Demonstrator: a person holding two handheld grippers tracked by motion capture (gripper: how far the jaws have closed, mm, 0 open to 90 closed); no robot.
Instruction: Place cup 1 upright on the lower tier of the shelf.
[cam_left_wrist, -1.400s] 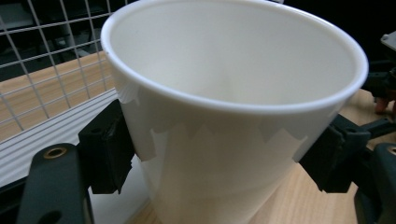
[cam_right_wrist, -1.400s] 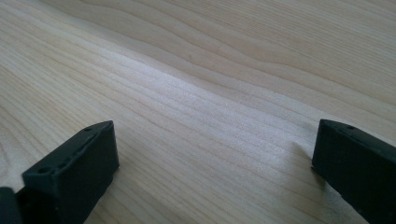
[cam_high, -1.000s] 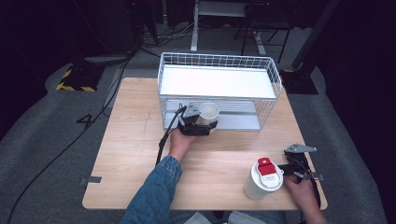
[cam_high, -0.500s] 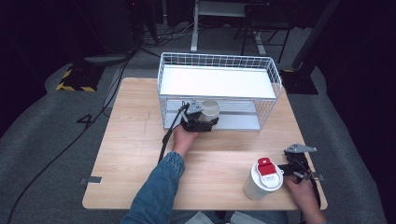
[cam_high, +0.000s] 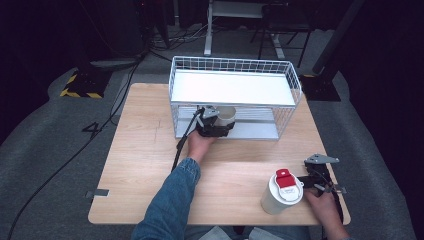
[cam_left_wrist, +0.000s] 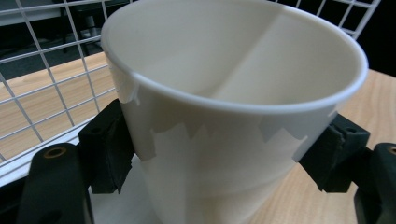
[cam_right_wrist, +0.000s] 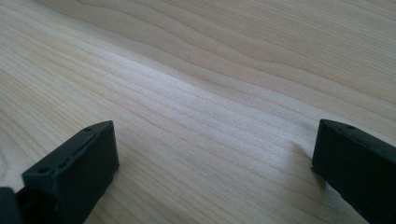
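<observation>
Where dark room surrounds wooden table (cam_high: 140, 165), left tool (cam_high: 214, 125) clamping white cup (cam_left_wrist: 224, 116), right tool (cam_right_wrist: 210, 177) wide.

Empty white cup (cam_left_wrist: 233, 121) upright at wire rack (cam_high: 287, 80).

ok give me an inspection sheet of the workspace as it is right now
Surface: wooden table, bare in front.
Job's things: white paper cup, upright, at the lower shelf of the wire rack.
Clutter: lidded white cup with red tab, near the right claw.
Grippers: left claw shut on the paper cup; right claw open over bare wood.
Cables: black cable trails from the left claw.
Surroundings: grey floor, dark, floor cables, chair legs.
</observation>
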